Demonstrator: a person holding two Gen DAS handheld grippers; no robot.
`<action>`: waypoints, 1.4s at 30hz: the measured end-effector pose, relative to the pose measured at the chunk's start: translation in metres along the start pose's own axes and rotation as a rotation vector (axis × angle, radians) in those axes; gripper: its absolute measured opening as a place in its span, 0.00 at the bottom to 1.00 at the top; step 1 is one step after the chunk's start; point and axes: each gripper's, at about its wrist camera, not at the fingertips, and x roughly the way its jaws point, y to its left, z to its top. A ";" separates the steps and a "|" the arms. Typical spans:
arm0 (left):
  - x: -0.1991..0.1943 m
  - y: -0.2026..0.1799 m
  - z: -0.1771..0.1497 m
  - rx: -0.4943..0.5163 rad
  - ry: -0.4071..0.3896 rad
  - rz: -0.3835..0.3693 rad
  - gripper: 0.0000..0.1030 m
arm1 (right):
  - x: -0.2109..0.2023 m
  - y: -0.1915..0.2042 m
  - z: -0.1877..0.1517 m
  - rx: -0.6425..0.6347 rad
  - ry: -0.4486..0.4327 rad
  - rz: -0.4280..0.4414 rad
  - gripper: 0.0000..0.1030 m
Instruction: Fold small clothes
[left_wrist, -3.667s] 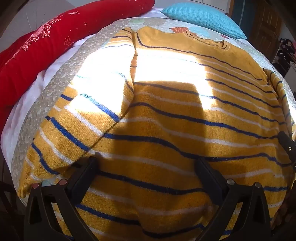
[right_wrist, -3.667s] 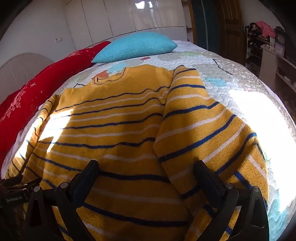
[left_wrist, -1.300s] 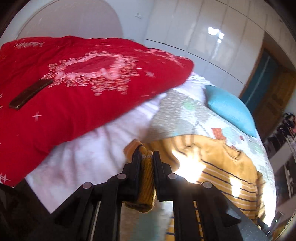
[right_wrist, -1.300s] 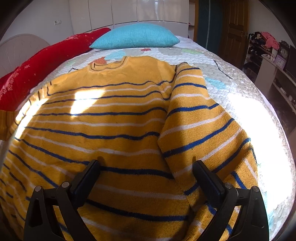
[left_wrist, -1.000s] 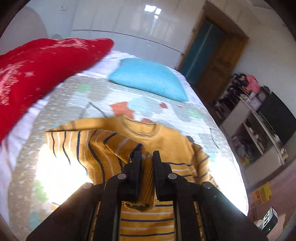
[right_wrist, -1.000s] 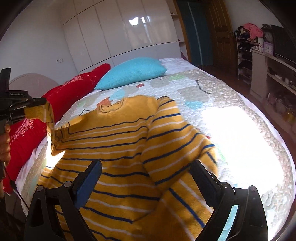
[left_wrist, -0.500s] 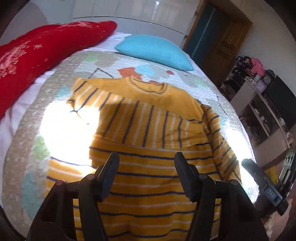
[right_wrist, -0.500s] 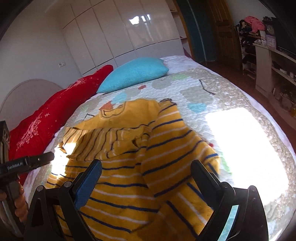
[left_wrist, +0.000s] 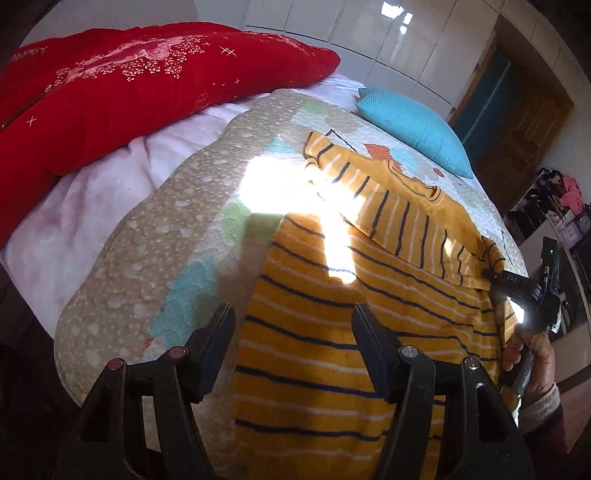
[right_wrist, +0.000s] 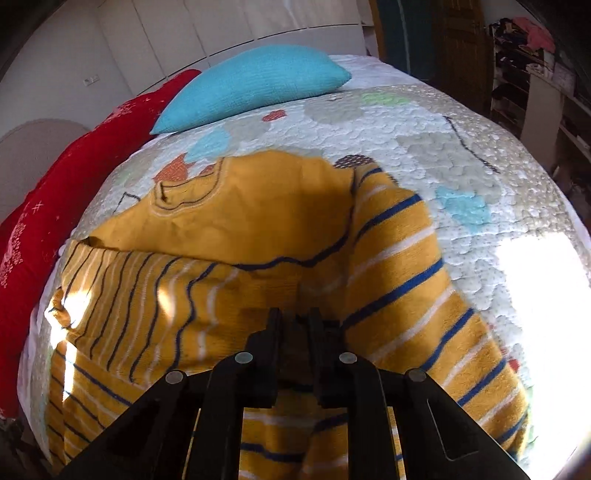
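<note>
The mustard-yellow knitted sweater with thin navy and white stripes (left_wrist: 332, 332) lies flat on the bed, filling the lower middle and right of my left view, its round ribbed collar (right_wrist: 184, 192) toward the upper part of the frame. One sleeve (left_wrist: 399, 218) is folded across the chest, its stripes running crosswise to the body's stripes. The other sleeve (right_wrist: 406, 266) runs down the right of my right view. Sunlight bleaches a patch near the shoulder.
</note>
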 end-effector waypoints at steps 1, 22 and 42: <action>0.000 -0.001 -0.001 0.005 0.001 0.007 0.63 | -0.005 -0.011 0.003 0.016 0.000 -0.023 0.15; 0.012 -0.102 -0.039 0.224 0.110 -0.118 0.69 | -0.142 -0.026 -0.191 -0.412 -0.036 0.061 0.73; 0.027 -0.077 -0.038 0.136 0.155 -0.125 0.69 | -0.272 -0.297 -0.106 0.434 -0.429 -0.250 0.01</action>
